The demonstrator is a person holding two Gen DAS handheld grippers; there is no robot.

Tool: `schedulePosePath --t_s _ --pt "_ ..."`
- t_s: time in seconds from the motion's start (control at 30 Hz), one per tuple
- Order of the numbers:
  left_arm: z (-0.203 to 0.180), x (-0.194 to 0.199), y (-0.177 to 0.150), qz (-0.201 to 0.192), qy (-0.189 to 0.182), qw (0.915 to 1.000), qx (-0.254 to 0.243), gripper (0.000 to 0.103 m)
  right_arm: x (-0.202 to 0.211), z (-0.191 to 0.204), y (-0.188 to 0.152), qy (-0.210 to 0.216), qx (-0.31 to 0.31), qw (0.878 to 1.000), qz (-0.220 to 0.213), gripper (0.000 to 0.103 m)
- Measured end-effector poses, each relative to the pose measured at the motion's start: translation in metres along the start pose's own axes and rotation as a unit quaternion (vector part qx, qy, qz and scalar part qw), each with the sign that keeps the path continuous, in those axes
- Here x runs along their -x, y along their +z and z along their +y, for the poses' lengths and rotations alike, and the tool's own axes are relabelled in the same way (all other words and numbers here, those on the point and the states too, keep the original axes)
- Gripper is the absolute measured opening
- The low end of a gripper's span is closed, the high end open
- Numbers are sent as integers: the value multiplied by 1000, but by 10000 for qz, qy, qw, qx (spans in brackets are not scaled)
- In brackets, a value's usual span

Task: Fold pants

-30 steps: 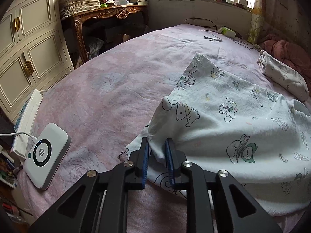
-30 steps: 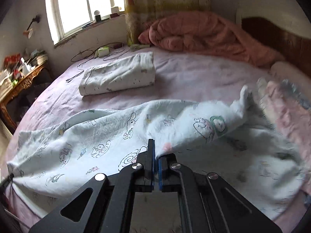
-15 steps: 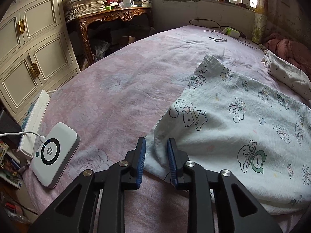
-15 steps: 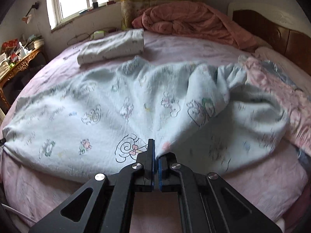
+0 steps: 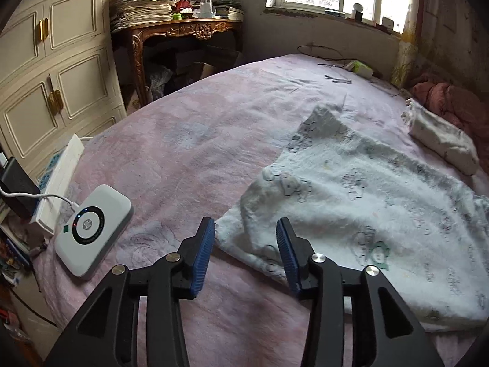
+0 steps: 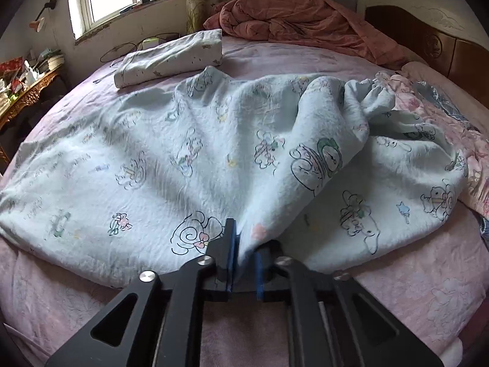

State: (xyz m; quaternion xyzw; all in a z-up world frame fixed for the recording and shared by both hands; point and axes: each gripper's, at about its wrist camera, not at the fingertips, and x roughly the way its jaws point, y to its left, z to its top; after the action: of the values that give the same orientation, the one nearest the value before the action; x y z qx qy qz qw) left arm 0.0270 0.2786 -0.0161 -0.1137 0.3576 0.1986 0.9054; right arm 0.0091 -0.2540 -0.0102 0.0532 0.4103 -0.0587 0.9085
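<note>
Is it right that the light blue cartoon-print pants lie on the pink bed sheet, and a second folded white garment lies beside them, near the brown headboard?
Not quite. The pants do lie on the pink bed sheet, but the folded white garment lies toward the window side, near the cables, not near the headboard. The right wrist view shows it.
</note>
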Motion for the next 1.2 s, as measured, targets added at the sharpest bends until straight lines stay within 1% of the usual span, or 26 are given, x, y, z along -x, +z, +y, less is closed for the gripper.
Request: schedulePosePath --t_s 0.03,0.07,0.1,0.13,0.17,0.2,0.23,0.27,0.3,0.33,0.37,0.4,0.47,0.5,0.57,0.6,0.7,0.77,0.83,0.87,0.93,0.97,1.03,1.1,1.17,1.2 --pt "-5 7 -1 -79 -64 9999 -58 46 7 -4 5 -7 -35 9999 -128 41" --pt "-12 15 -1 -173 -53 9997 -177 47 13 -7 9 -39 -48 9997 -221 47" --pt "-21 22 -1 -281 -7 9990 -338 52 18 -9 12 -84 -49 9996 -279 55" --pt "-30 31 -2 -416 33 9980 -476 60 23 -12 16 -130 -48 9993 -347 57" --pt "-37 38 -2 -562 33 9968 -560 64 29 -15 20 -175 -41 9989 -444 58" --pt "-45 47 -2 -712 -13 9955 -627 71 35 -18 23 -233 -27 9982 -550 62" --pt "-53 55 -1 -849 -90 9938 -709 76 41 -21 27 -317 -14 9972 -672 70" --pt "-62 63 -1 -985 -181 9916 -813 79 46 -24 30 -372 -10 9961 -799 74" --pt "-72 70 -1 -1110 -272 9892 -918 86 51 -28 32 -406 -7 9950 -908 81" --pt "-82 76 -2 -1222 -354 9868 -1001 96 57 -33 37 -472 7 9932 -1061 85" --pt "-94 82 -2 -1345 -457 9841 -1069 101 62 -37 41 -531 20 9917 -1173 86" --pt "-104 87 -2 -1459 -577 9815 -1101 103 67 -42 46 -567 22 9905 -1256 87" --pt "-124 97 -5 -1625 -843 9764 -1143 103 75 -55 56 -542 -30 9889 -1383 93" --pt "-135 102 -6 -1697 -1015 9732 -1173 103 77 -60 60 -500 -71 9882 -1448 103" --pt "-157 113 -8 -1847 -1324 9658 -1249 103 85 -74 66 -469 -162 9837 -1730 102" --pt "-167 117 -9 -1931 -1394 9627 -1287 103 88 -78 67 -534 -170 9810 -1859 102" --pt "-203 127 -14 -2235 -1426 9539 -1408 103 98 -91 67 -859 73 9693 -2303 102" --pt "-225 134 -19 -2550 -1603 9439 -1357 103 101 -97 70 -972 284 9680 -2294 102" --pt "-249 142 -26 -2850 -1842 9304 -1385 103 103 -103 72 -912 308 9694 -2257 102" --pt "-264 147 -27 -2917 -1909 9253 -1490 103 104 -108 73 -861 310 9710 -2208 102" --pt "-294 151 -28 -2825 -2139 9188 -1740 103 104 -118 75 -745 239 9748 -2090 102" --pt "-308 153 -27 -2741 -2298 9168 -1774 103 107 -128 77 -512 87 9760 -2114 102" --pt "-333 157 -24 -2618 -2633 9123 -1728 103 108 -145 80 -292 -128 9777 -2075 102" --pt "-358 161 -23 -2604 -2812 9069 -1752 103 106 -154 87 -385 -122 9776 -2067 102" --pt "-379 163 -20 -2616 -2835 9057 -1759 103 106 -161 96 -707 -26 9722 -2233 102" --pt "-389 163 -19 -2592 -2859 9060 -1741 103 104 -163 101 -738 -7 9718 -2239 100"
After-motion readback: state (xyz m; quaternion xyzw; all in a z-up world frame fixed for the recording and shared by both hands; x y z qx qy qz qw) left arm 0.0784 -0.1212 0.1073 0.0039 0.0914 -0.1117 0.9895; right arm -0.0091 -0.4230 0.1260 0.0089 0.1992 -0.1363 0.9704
